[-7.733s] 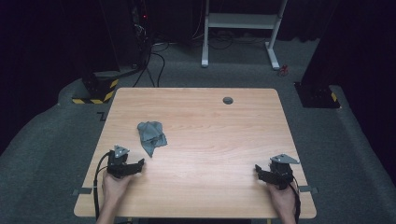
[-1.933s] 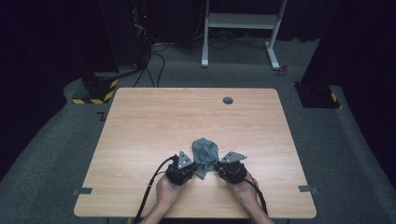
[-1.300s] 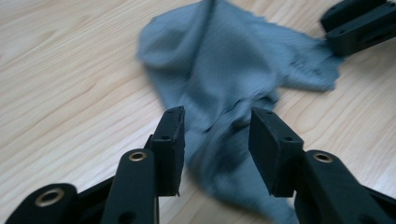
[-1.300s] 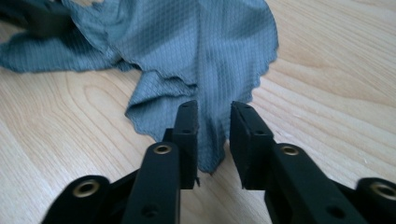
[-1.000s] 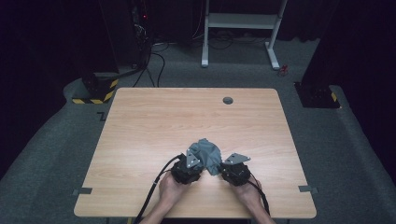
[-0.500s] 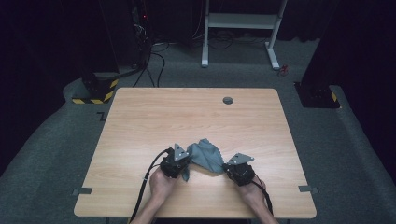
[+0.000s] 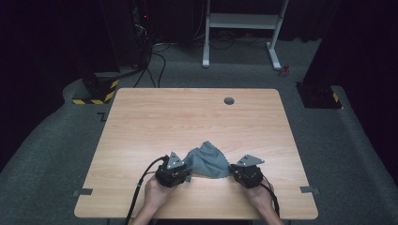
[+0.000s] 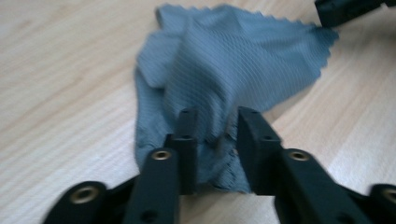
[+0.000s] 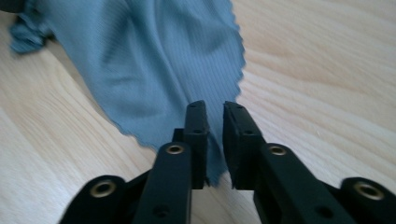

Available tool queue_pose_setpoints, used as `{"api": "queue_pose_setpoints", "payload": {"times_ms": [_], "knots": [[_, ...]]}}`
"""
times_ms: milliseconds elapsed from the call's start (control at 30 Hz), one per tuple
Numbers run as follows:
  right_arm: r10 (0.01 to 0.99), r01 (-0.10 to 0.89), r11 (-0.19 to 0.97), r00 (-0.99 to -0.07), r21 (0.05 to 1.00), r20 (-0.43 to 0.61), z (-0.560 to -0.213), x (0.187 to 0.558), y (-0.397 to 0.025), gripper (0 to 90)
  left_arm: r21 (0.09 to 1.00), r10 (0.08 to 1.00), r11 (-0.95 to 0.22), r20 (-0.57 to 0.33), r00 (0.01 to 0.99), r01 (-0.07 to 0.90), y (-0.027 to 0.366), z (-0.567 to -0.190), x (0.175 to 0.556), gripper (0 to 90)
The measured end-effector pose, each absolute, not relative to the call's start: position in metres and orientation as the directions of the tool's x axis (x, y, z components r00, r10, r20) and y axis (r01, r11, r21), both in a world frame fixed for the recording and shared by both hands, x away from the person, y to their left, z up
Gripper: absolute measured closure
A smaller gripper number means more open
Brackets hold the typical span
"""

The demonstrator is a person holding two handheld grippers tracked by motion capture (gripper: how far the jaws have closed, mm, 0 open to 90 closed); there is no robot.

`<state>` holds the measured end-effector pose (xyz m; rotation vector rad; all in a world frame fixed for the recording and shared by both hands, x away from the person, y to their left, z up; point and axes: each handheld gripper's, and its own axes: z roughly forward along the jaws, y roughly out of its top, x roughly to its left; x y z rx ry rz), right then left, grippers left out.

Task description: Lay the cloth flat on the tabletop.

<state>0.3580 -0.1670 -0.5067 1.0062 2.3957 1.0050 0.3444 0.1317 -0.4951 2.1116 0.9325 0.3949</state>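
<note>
Cloth (image 7: pixel 206 161), grey and crumpled, sits on the near half of the wooden table (image 7: pixel 197 117), stretched between the two grippers. Far left on the floor there is a yellow-and-black striped base (image 7: pixel 96 93), with dark cables (image 7: pixel 150 65) running beside it; no lettering on it can be read from the high view. Moving in to the table's near edge, the left gripper (image 7: pixel 180 169) sits in the person's left hand (image 7: pixel 157 194), its cable (image 7: pixel 138 192) trailing off towards the edge. In the left gripper view, the left gripper (image 8: pixel 213 135) has its jaws a little apart with a bunched fold of the cloth (image 8: pixel 224 79) between them; the picture is blurred, so the grip looks like a pinch, though I cannot say how firm. The fabric shows a fine ribbed weave and a zigzag-cut edge, with no tag or print on it. On to the right: the right gripper (image 7: pixel 234 171) sits in the right hand (image 7: pixel 260 197), touching the cloth's other corner. In the right gripper view, the right gripper (image 9: pixel 215 140) has its jaws close together, clamping a narrow corner of the cloth (image 9: pixel 154 60). Farther back, a small round grommet (image 7: pixel 229 101) sits in the tabletop, and a white desk frame (image 7: pixel 244 23) stands beyond.
</note>
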Motion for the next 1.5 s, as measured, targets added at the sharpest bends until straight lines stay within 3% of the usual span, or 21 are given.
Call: {"api": "queue_pose_setpoints", "payload": {"times_ms": [200, 333, 500, 700, 933, 1033, 1100, 1300, 1433, 1500], "knots": [[0.709, 0.467, 0.503, -0.704, 0.727, -0.038, -0.507, 0.361, -0.148, 73.6, 0.775, 0.774, -0.373, -0.042, 0.631, 0.509, 0.144, -0.49, 0.351, 61.7], [0.704, 0.478, 0.526, -0.709, 0.703, -0.044, -0.513, 0.366, -0.138, 74.5, 0.709, 0.801, -0.394, -0.047, 0.597, 0.585, 0.147, -0.502, 0.366, 59.1], [0.698, 0.478, 0.539, -0.715, 0.694, -0.05, -0.516, 0.365, -0.141, 88.2, 0.684, 0.815, -0.4, -0.039, 0.578, 0.61, 0.143, -0.512, 0.373, 60.0], [0.7, 0.482, 0.547, -0.711, 0.684, -0.059, -0.515, 0.363, -0.154, 89.4, 0.676, 0.821, -0.401, -0.033, 0.569, 0.618, 0.144, -0.513, 0.377, 60.6], [0.728, 0.499, 0.526, -0.683, 0.689, -0.061, -0.515, 0.363, -0.168, 89.3, 0.671, 0.806, -0.411, -0.049, 0.59, 0.617, 0.141, -0.512, 0.378, 66.6], [0.731, 0.502, 0.522, -0.68, 0.69, -0.058, -0.515, 0.363, -0.168, 89.3, 0.667, 0.786, -0.417, -0.076, 0.613, 0.617, 0.14, -0.511, 0.381, 80.3], [0.729, 0.5, 0.524, -0.682, 0.69, -0.059, -0.515, 0.364, -0.168, 89.3, 0.671, 0.778, -0.441, -0.045, 0.626, 0.596, 0.139, -0.508, 0.382, 88.5], [0.734, 0.498, 0.515, -0.676, 0.698, -0.06, -0.514, 0.363, -0.17, 89.2, 0.745, 0.785, -0.428, 0.026, 0.619, 0.512, 0.139, -0.482, 0.384, 89.1], [0.743, 0.507, 0.516, -0.665, 0.69, -0.067, -0.514, 0.363, -0.171, 88.9, 0.733, 0.764, -0.427, -0.021, 0.645, 0.53, 0.134, -0.484, 0.387, 87.0], [0.748, 0.524, 0.507, -0.662, 0.684, -0.047, -0.514, 0.365, -0.173, 83.9, 0.713, 0.745, -0.452, -0.029, 0.666, 0.537, 0.131, -0.492, 0.385, 81.7]]}}
